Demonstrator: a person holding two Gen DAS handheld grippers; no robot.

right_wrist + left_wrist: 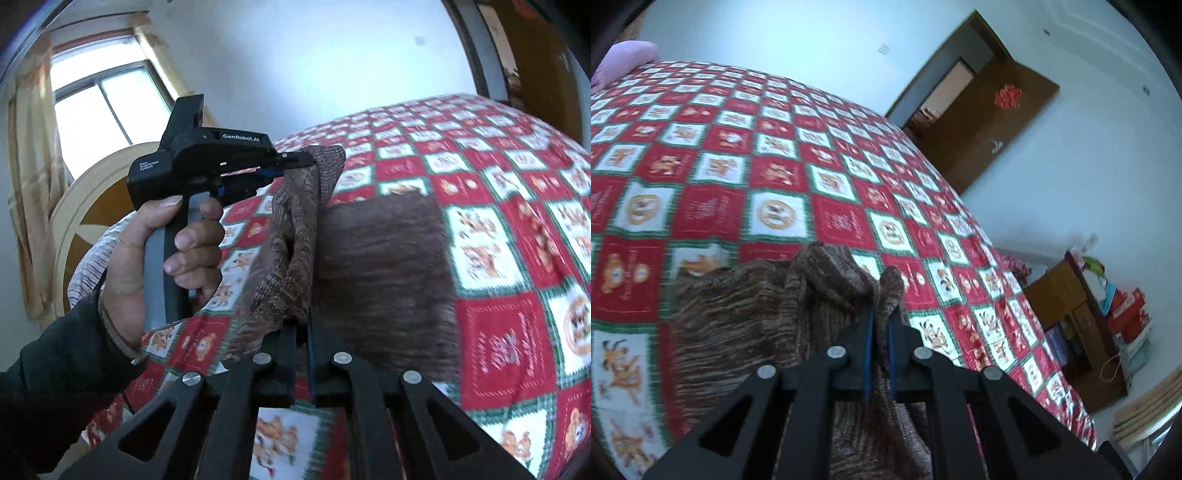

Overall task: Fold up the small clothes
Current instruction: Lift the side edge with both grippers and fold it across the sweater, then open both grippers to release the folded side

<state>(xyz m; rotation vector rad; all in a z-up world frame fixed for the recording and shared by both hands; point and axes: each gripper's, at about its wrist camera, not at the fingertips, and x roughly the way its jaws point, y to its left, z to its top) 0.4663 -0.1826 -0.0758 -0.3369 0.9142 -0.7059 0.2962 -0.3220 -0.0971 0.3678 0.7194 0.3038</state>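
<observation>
A brown striped knit garment hangs over the red, white and green checked bedspread. My left gripper is shut on a bunched edge of the knit, which pokes up past its fingertips. In the right wrist view the same garment spreads across the bedspread, and my right gripper is shut on another edge of it. There the left gripper, held by a person's hand, pinches the knit's upper corner, so the edge is stretched between both grippers.
A pink pillow lies at the bed's far corner. A brown door stands open beyond the bed, with a wooden cabinet and boxes on the right. A window with curtains and a round headboard are behind the left hand.
</observation>
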